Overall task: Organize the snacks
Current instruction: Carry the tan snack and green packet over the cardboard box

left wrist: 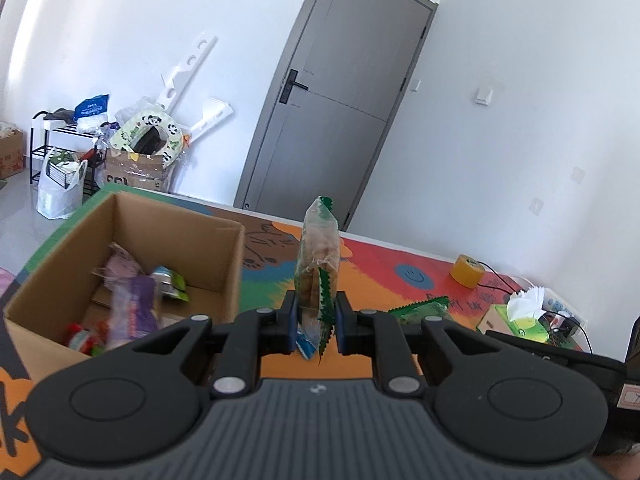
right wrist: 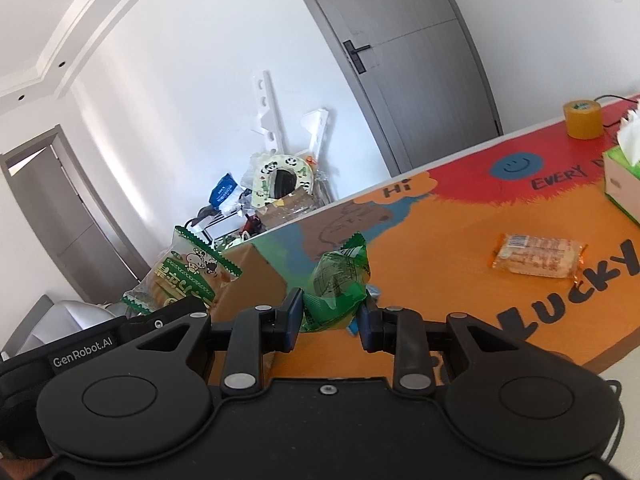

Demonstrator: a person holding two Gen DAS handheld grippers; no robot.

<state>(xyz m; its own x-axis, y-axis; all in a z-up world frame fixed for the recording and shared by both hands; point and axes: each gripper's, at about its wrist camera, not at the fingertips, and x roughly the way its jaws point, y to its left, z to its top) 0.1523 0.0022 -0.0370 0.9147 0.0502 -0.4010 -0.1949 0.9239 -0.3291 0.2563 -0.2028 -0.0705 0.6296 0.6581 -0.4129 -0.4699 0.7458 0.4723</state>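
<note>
The left gripper (left wrist: pixel 316 322) is clamped almost fully shut on a clear biscuit packet (left wrist: pixel 318 256) with green zigzag edges, which stands upright between the pads, held by its lower part. The right gripper (right wrist: pixel 330 316) is closed partway around a puffy green snack packet (right wrist: pixel 340 280), squeezed at its middle.

Both packets look light and soft. The biscuits are probably brittle, so the flat crimped seam is the safer place to pinch. The green packet seems air-filled and slick, so it could slip or crumple, and its sealed end would give a firmer hold.

A cardboard box (left wrist: pixel 180 236) sits left of and just beyond the left gripper, open at the top, with several wrapped snacks already inside. Its near wall is what stands between the biscuit packet and the inside, so the packet likely has to clear that rim.

An orange-wrapped snack (right wrist: pixel 538 258) lies on the surface (right wrist: pixel 440 240), well to the right of the right gripper. A tape roll (right wrist: pixel 582 120) and a tissue box (right wrist: pixel 622 186) stand farther right, out of the way.
</note>
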